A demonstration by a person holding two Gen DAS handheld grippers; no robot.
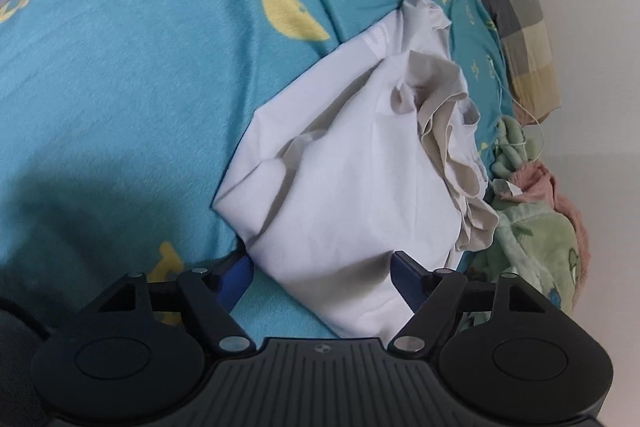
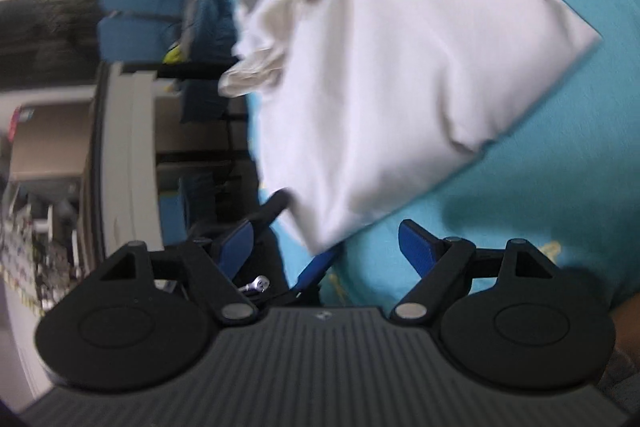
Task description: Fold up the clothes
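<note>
Lying on the bed's turquoise blanket (image 1: 132,75), the white garment (image 1: 340,163) is gathered into a rough wedge, with a crumpled beige piece (image 1: 436,107) bunched along its far side. The left claw (image 1: 320,275) stands wide open, its blue pads either side of the near white corner and gripping nothing. The right claw (image 2: 328,247) is also spread wide, empty, with the garment's (image 2: 400,67) pointed corner just ahead between its fingers; that view is blurred, so finer detail escapes me. I'd worry that closing on a single layer would drag the wedge apart, or that the beige bunch would spill loose if the white cloth were lifted. On the garment's right, the bed edge is close, crowded by a green plush heap (image 1: 532,227) and a checked pillow (image 1: 520,27), so cloth could slide off or snag there. Leftward, the blanket offers broad open room.
</note>
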